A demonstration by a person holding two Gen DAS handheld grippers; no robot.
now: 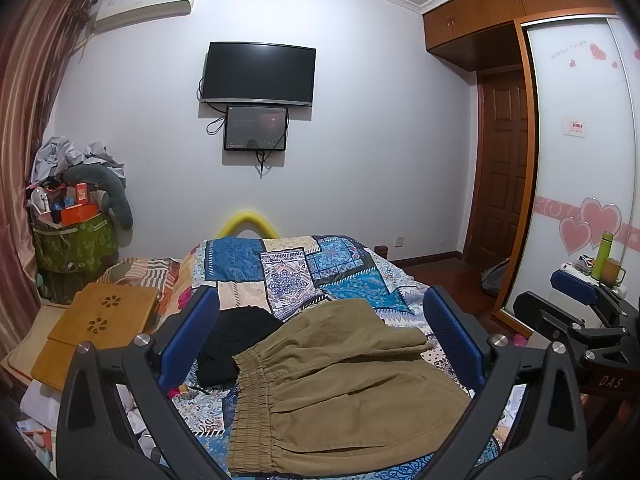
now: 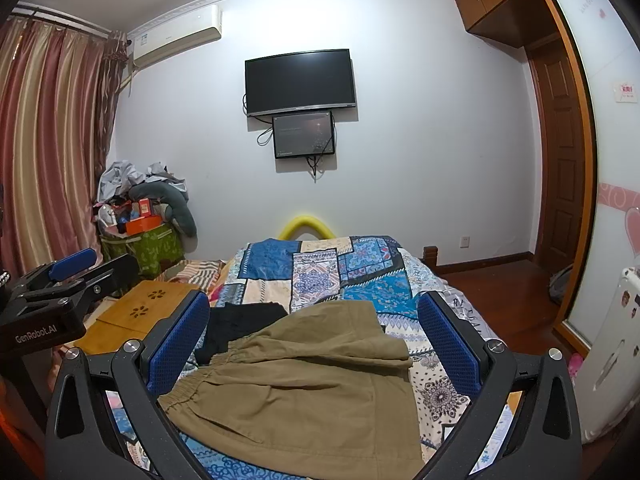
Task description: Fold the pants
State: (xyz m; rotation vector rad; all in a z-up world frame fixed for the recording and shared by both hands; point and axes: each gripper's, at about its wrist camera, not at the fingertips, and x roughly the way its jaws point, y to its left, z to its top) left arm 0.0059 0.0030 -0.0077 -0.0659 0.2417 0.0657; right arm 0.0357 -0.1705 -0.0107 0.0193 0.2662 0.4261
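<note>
Khaki pants (image 1: 340,384) with an elastic waistband lie folded on the patchwork bedspread (image 1: 288,268); they also show in the right wrist view (image 2: 296,380). My left gripper (image 1: 320,320) is open and empty, held above the pants with its blue pads to either side. My right gripper (image 2: 314,320) is open and empty too, above the same pants. The right gripper shows at the right edge of the left wrist view (image 1: 576,292), and the left gripper at the left edge of the right wrist view (image 2: 74,266).
A black garment (image 1: 236,340) lies on the bed beside the pants, left of them. A wooden lap tray (image 1: 96,328) sits at the bed's left. A cluttered green bag (image 1: 72,240) stands by the curtain. A wardrobe (image 1: 576,160) and door are on the right.
</note>
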